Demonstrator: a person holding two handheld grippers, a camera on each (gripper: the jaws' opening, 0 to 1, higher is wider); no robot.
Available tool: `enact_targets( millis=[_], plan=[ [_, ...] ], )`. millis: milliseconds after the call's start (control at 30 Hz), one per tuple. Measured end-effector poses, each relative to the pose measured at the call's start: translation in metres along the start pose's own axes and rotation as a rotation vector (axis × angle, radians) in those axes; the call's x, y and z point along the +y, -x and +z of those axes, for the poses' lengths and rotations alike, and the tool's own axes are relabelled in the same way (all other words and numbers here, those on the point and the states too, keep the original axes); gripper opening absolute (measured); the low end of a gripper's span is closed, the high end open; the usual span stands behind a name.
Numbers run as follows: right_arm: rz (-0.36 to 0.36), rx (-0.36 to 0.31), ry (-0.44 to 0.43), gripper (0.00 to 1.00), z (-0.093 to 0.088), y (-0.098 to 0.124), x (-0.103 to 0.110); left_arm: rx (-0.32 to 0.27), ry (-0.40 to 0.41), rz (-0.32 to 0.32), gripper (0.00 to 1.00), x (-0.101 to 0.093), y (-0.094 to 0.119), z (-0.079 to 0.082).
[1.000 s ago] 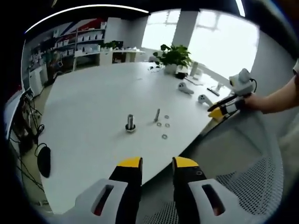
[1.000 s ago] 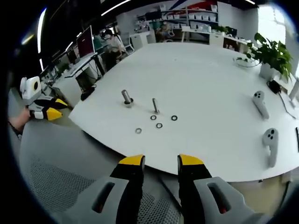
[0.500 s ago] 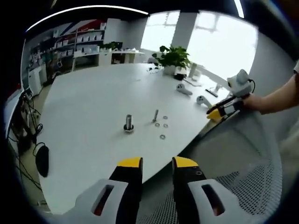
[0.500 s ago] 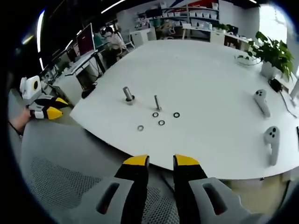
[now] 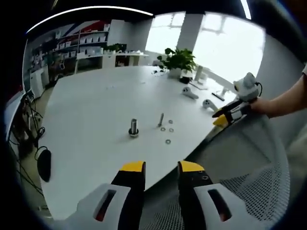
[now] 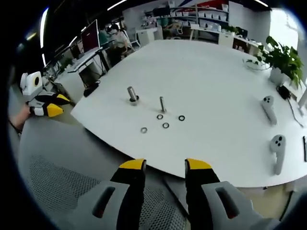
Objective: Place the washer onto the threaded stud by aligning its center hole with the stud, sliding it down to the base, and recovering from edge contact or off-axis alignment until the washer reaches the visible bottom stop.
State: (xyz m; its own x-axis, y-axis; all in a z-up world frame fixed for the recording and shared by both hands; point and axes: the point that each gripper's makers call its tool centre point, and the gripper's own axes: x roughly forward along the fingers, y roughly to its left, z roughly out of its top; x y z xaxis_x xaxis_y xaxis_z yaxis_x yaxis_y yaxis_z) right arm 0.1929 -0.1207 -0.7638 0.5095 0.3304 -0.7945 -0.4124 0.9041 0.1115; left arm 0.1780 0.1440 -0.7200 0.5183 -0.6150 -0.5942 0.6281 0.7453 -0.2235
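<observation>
Both grippers have light grey bodies with red slots and black, yellow-tipped fingers [image 5: 133, 168].

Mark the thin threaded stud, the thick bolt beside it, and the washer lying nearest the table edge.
Thin threaded stud [image 6: 162, 104], right gripper view, on its upright shaft.
Thick bolt [image 6: 131, 94], right gripper view, on its shaft above the base.
Nearest washer [image 6: 143, 130], right gripper view, on its ring.
</observation>
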Motion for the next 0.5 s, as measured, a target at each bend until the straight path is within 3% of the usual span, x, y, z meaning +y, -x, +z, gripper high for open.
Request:
enact_targets(
  millis=[500],
  plan=[
    [0.008, 0.008, -0.003, 0.32, -0.0021, -0.0011, 0.0, -0.001, 0.004, 0.017, 0.24, 0.0031, 0.0008, 0.0005]
  ],
)
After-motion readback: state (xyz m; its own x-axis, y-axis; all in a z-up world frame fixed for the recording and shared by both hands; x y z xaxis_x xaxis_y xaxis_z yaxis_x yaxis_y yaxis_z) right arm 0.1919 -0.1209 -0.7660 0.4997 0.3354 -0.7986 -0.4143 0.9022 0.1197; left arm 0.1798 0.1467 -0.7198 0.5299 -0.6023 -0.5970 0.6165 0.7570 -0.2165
